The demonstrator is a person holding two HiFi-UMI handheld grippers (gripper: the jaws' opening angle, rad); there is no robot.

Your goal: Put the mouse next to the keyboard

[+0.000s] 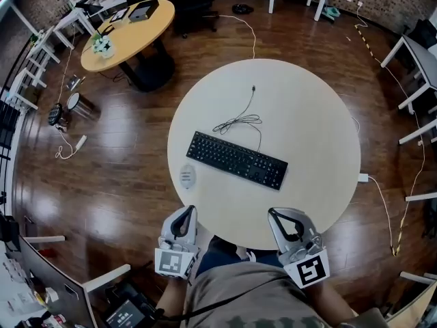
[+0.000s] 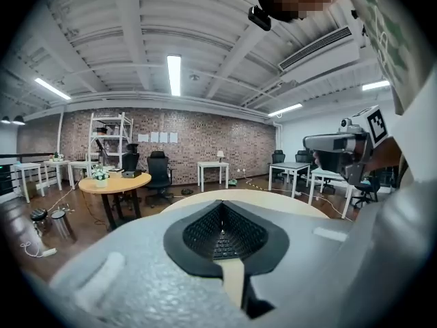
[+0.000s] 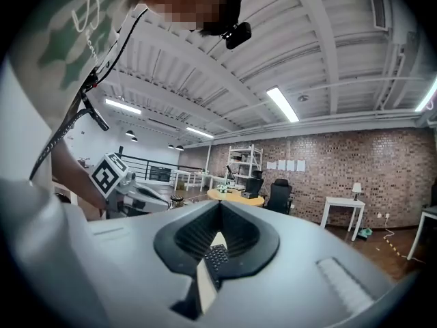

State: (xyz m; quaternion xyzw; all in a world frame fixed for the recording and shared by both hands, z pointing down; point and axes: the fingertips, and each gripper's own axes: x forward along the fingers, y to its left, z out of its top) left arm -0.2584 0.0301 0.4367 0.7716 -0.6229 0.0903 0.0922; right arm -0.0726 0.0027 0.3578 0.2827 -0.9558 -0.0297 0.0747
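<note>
**Both grippers shut and empty at the near rim; mouse just ahead of the left one**

In the head view we see the mouse (image 1: 188, 176) lying flat on the round table (image 1: 307, 115), just ahead of the left gripper (image 1: 183, 216) and beside the left end of the keyboard (image 1: 237, 160), with a small gap between them. Its long axis runs away from that gripper, roughly along the line the gripper points. We cannot tell which end is its front. The keyboard's long axis runs slantwise, from ahead of the left gripper toward the right gripper (image 1: 275, 216), and its coiled cable (image 1: 240, 120) lies beyond it.

Both grippers sit side by side at the table's near edge, pointing away from the person. Each gripper view shows its jaws closed together with nothing between them.

Only the head view shows the mouse. Each gripper view shows keyboard keys (image 2: 222, 241) through the notch below the jaws, and the other gripper's marker cube (image 3: 108, 175) to one side.
</note>
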